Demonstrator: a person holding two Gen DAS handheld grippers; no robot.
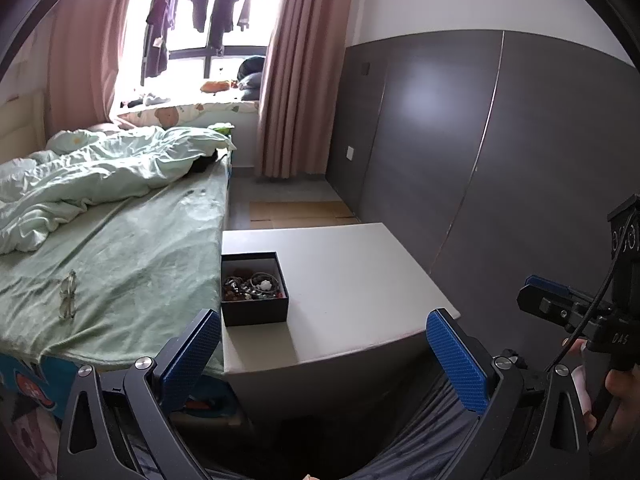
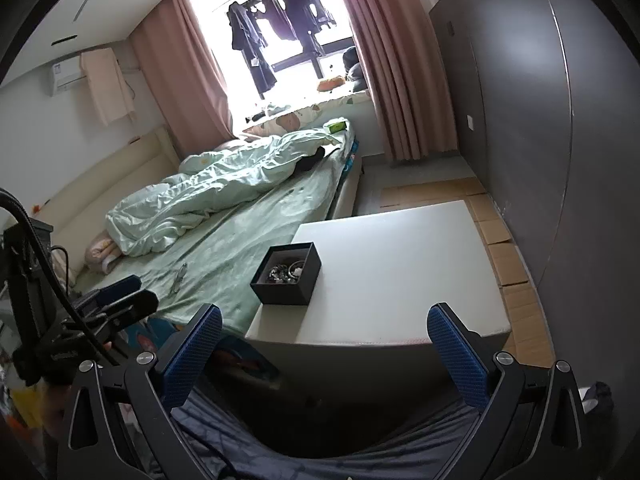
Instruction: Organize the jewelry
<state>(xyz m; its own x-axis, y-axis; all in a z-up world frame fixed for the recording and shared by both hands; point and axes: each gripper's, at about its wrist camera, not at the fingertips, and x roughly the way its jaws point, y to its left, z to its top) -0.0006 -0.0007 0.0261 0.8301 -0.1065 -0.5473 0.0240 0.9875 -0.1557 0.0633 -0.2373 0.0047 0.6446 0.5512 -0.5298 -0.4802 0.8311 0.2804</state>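
Observation:
A small black open box (image 1: 255, 294) stands on the white table (image 1: 352, 280) at its left edge, next to the bed. It holds a tangle of bracelets and beads (image 1: 252, 285). The box also shows in the right wrist view (image 2: 286, 279), with the jewelry (image 2: 286, 271) inside. A pale bracelet or chain (image 1: 67, 295) lies on the green bedsheet, and shows in the right wrist view (image 2: 179, 276). My left gripper (image 1: 324, 350) is open and empty, held below the table's near edge. My right gripper (image 2: 325, 350) is open and empty, also short of the table.
The bed (image 1: 132, 248) with a rumpled pale green quilt (image 1: 88, 176) lies left of the table. A dark grey wall panel (image 1: 500, 160) runs along the right. Cardboard sheets (image 2: 504, 248) cover the floor beyond the table. Pink curtains (image 1: 296, 80) frame the window.

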